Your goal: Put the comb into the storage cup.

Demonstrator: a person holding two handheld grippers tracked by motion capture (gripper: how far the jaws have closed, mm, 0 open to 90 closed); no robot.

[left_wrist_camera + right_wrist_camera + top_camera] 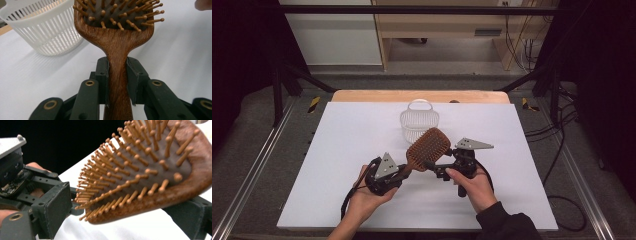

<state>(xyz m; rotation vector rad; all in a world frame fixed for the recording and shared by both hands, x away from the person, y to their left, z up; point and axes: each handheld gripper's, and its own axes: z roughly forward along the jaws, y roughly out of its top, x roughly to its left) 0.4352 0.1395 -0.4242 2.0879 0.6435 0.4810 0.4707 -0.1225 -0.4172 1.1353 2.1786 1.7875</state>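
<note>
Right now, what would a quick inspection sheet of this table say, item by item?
Surface: white board on a wooden table, mostly bare.
Job's things: wooden hairbrush, bristles up, held above the board; white slatted basket behind it, upright, looks empty.
Clutter: nothing seen.
Grippers: left gripper has its jaws shut on the brush handle; right gripper has its jaws open on either side of the brush head, not pressing it.
Cables: one trails from the left gripper; loose black cables lie right of the table.
Surroundings: dark frame rails, wooden furniture beyond.
</note>
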